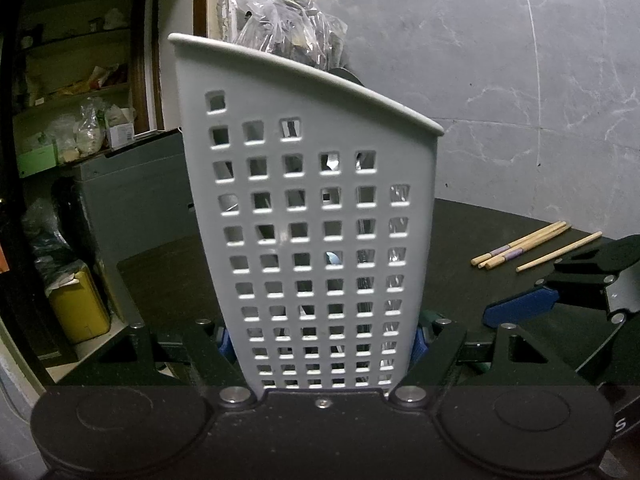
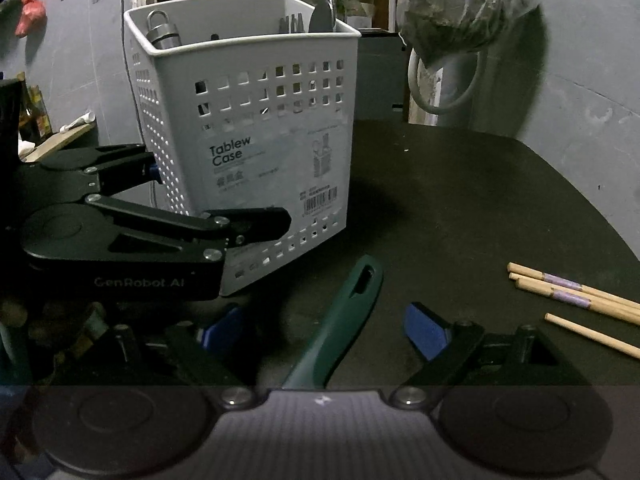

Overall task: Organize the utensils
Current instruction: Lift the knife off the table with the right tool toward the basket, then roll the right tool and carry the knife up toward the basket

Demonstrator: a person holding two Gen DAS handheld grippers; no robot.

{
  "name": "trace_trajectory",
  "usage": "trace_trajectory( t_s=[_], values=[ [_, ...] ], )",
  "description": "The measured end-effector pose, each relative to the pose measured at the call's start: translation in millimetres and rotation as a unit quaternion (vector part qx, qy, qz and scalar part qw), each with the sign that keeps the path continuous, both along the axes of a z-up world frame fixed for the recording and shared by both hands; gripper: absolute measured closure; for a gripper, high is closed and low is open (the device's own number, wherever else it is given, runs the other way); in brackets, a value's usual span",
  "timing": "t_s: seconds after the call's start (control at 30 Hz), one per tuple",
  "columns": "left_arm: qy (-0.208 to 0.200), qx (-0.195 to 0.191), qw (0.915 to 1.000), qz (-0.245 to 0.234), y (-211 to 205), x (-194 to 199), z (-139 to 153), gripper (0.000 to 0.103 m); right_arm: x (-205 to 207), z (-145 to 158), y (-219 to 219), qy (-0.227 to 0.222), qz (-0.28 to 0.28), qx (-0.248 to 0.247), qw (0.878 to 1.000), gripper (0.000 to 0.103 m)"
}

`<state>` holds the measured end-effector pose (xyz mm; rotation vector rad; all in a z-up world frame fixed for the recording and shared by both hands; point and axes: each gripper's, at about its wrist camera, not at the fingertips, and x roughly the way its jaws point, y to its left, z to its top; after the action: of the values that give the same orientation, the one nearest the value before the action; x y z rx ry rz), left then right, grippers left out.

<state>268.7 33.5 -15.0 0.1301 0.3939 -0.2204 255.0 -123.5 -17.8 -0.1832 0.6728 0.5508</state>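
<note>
A grey perforated utensil caddy (image 1: 312,208) stands on the dark table. My left gripper (image 1: 320,344) is shut on its narrow side near the base; it also shows in the right wrist view (image 2: 216,196) clamping the caddy (image 2: 256,120). The caddy holds a spoon (image 2: 323,10), a fork (image 2: 291,24) and a metal tool (image 2: 162,34). My right gripper (image 2: 324,336) is open, with a green utensil handle (image 2: 340,320) lying between its fingers, untouched by the blue pads (image 2: 426,336). Several wooden chopsticks (image 2: 576,300) lie to the right, also in the left wrist view (image 1: 532,246).
A plastic bag (image 2: 460,4) hangs on the grey wall above a white ring hook (image 2: 440,80). Shelves with clutter (image 1: 76,120) and a yellow container (image 1: 78,308) stand left of the table. The table's edge (image 2: 592,208) curves at the right.
</note>
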Motion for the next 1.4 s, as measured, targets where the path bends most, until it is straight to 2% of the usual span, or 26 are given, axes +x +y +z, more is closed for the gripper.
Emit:
trace_trajectory(
  t_s=[0.1,0.2,0.4,0.43,0.53,0.67,0.83,0.9,0.93,0.97,1.0,1.1,1.13,1.3,1.33,1.4],
  values=[
    [0.000,0.000,1.0000,0.000,-0.1,0.0,0.3,0.027,-4.0,2.0,-1.8,-0.002,-0.007,0.002,1.000,0.019],
    [0.000,0.000,1.0000,0.000,-0.2,0.0,0.3,0.027,-3.8,1.9,-2.6,-0.005,-0.016,0.005,1.000,0.029],
    [0.000,-0.001,1.0000,-0.001,0.7,-0.1,0.4,0.027,-8.1,3.7,-3.1,-0.014,-0.028,0.014,0.999,0.071],
    [0.000,-0.001,1.0000,-0.001,0.6,-0.1,0.4,0.027,-9.1,4.2,-2.9,-0.015,-0.026,0.016,0.999,0.076],
    [0.000,-0.001,1.0000,-0.002,1.5,0.1,0.4,0.027,-8.4,5.5,-0.1,-0.013,-0.019,0.011,1.000,0.081],
    [0.000,-0.001,1.0000,-0.002,1.8,0.3,0.5,0.027,-4.6,8.5,0.7,0.000,-0.009,0.008,1.000,0.083],
    [0.000,0.000,1.0000,-0.002,1.7,0.2,0.5,0.027,3.0,10.2,0.4,0.013,0.000,0.006,1.000,0.080],
    [0.000,0.000,1.0000,-0.002,1.8,0.3,0.5,0.027,6.2,10.2,1.7,0.016,0.007,0.004,1.000,0.075],
    [0.000,0.000,1.0000,-0.002,1.8,0.3,0.5,0.027,7.7,10.5,1.6,0.021,0.014,0.009,1.000,0.064],
    [0.000,0.000,1.0000,-0.002,1.7,0.3,0.5,0.027,8.1,10.1,1.6,0.026,0.022,0.014,0.999,0.058],
    [0.000,0.000,1.0000,-0.002,1.8,0.2,0.4,0.027,8.1,9.8,2.3,0.027,0.026,0.015,0.999,0.058],
    [0.001,0.000,1.0000,-0.002,1.8,0.6,0.3,0.027,7.0,8.6,7.1,0.013,0.023,-0.003,1.000,0.068],
    [0.001,0.000,1.0000,-0.002,1.8,0.6,0.4,0.027,8.6,9.0,6.2,0.012,0.017,-0.004,1.000,0.083],
    [0.001,0.001,1.0000,-0.003,1.9,0.5,0.5,0.027,20.0,11.9,-2.0,0.043,0.013,0.015,0.999,0.083],
    [0.002,0.001,1.0000,-0.003,2.0,0.4,0.6,0.027,24.7,13.3,-6.6,0.057,0.015,0.029,0.998,0.083],
    [0.001,0.001,1.0000,-0.003,2.1,0.6,0.8,0.027,41.2,14.2,-27.7,0.113,0.006,0.097,0.989,0.083]
  ],
)
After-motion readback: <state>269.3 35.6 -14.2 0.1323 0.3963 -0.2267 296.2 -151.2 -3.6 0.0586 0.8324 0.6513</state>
